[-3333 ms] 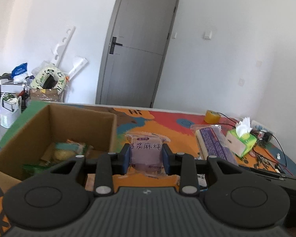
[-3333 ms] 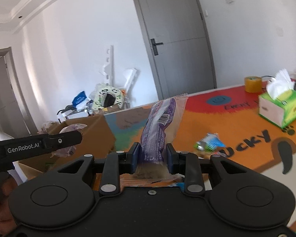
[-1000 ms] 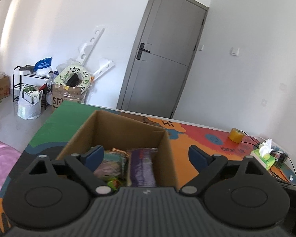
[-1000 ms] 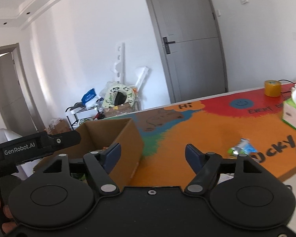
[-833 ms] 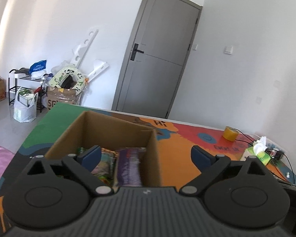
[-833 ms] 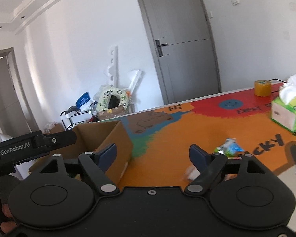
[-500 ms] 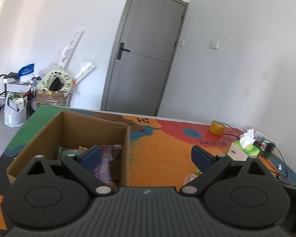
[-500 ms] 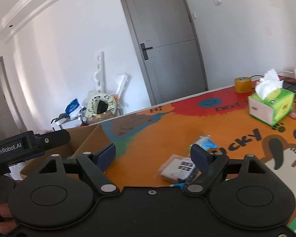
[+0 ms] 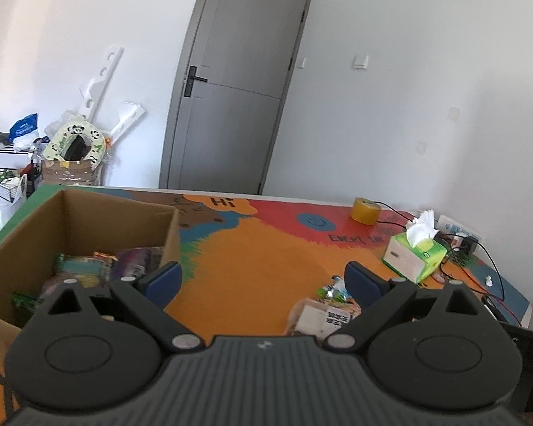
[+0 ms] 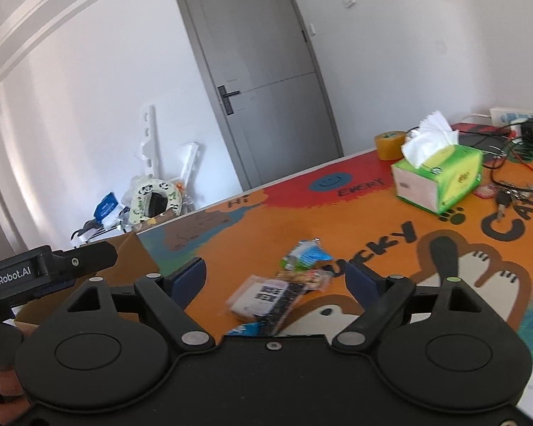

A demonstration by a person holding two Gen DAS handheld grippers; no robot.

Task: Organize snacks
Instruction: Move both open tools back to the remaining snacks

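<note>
Both tools have swung away from the cardboard box toward the loose snacks on the table; a few seconds back each carried a purple-wrapped packet, and neither carries anything now. Purple wrapping now shows inside the box, so the last two deposits appear complete.

Nearest, the left tool stands wide open with only bare table between its blue pads. The right tool is likewise empty, its jaws opening further at this moment, nothing touching either pad.

Just beyond the right tool lies the remaining cluster: a pale packet with a printed code, a dark strip-shaped packet overlapping it, a flat clear-wrapped snack behind, and a green-and-blue packet farthest of the group. A blue fragment sits close under the tool body; what it is cannot be told. The same cluster shows in the left view beside the right-hand pad.

The box sits at the table's left end, open-topped, holding several packets against its near right corner.

Farther off: a green tissue box, a roll of tape, cables and keys at the far right, then a grey door.

Judgement: sorting is partly done; the cluster is next, and overlapping packets risk a double pick.
</note>
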